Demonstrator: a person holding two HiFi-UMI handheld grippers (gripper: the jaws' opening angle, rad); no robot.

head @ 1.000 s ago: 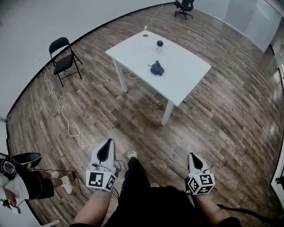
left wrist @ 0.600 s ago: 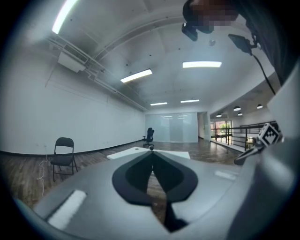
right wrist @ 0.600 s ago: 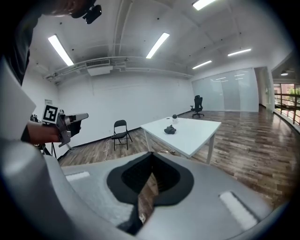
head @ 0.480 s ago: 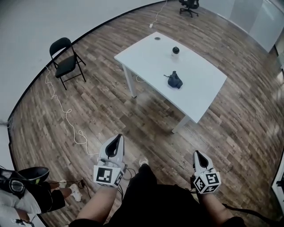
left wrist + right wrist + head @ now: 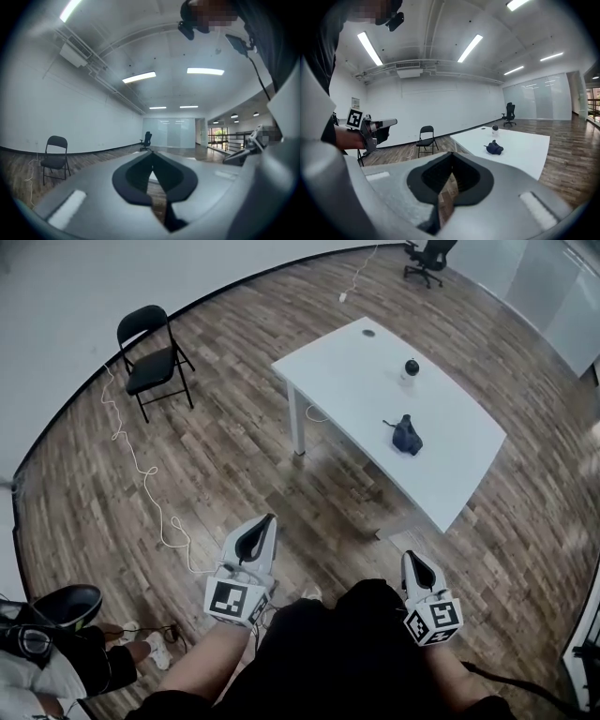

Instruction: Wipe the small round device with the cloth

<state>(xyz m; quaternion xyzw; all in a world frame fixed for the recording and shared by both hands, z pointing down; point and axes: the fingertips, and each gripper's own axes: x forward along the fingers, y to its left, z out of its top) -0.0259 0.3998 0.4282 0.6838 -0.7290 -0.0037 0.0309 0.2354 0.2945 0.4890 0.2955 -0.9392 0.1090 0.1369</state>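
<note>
The small round device (image 5: 411, 368), dark on a pale base, stands on the white table (image 5: 356, 362) at the upper right of the head view. A crumpled dark blue cloth (image 5: 406, 435) lies on the tabletop a little nearer to me. Both grippers hang low by my legs, far from the table. My left gripper (image 5: 267, 522) is shut and empty, its tips meeting (image 5: 152, 153). My right gripper (image 5: 410, 558) is also shut with nothing in it (image 5: 452, 154). The right gripper view shows the cloth (image 5: 493, 148) and the device (image 5: 495, 127) on the table ahead.
A black folding chair (image 5: 153, 357) stands on the wood floor at the left, with a white cable (image 5: 141, 474) trailing past it. An office chair (image 5: 428, 257) sits at the far end. Another person (image 5: 47, 638) is at the bottom left.
The table has shifted to the right and lower in the head view as I turn and step. Both grippers stay low and shut.
</note>
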